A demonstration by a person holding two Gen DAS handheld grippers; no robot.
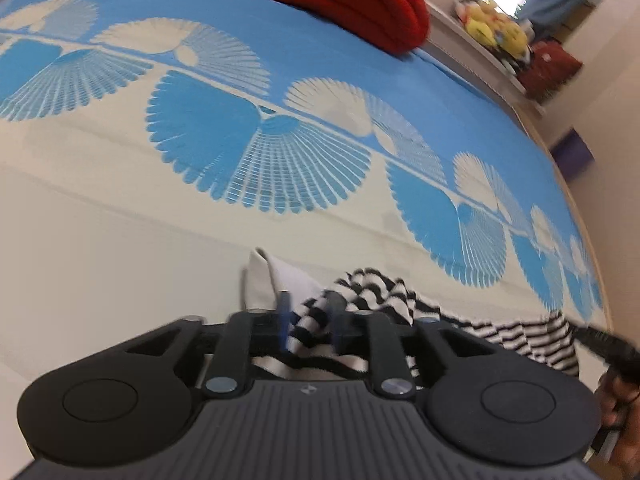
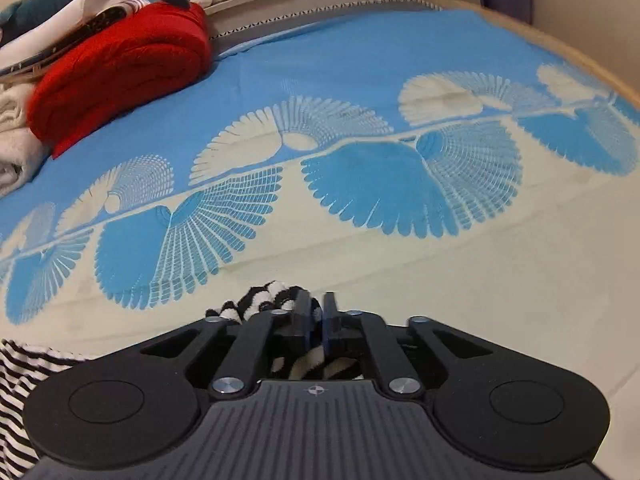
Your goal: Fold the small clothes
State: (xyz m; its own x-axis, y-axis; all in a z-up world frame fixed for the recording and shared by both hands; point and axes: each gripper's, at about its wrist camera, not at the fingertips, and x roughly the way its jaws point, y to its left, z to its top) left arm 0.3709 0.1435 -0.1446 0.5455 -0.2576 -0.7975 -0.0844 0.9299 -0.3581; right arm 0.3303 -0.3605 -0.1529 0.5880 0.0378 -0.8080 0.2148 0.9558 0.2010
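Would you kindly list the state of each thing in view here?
Striped garment: bunched, lifted at both ends.
Left claw: partly closed, garment between its fingers.
Right claw: shut on the garment.
Red blanket: folded, on the bedspread.

No readable words, brand names or numbers anywhere in either view. Only one sign: a small round cross-hair emblem, without letters, on the ribbed grey body of the left gripper (image 1: 309, 322), lower centre of the left wrist view, and the same emblem on the right gripper (image 2: 316, 320), lower centre of the right wrist view. Nothing printed on the bedsheet (image 2: 360, 60) but fan shapes.
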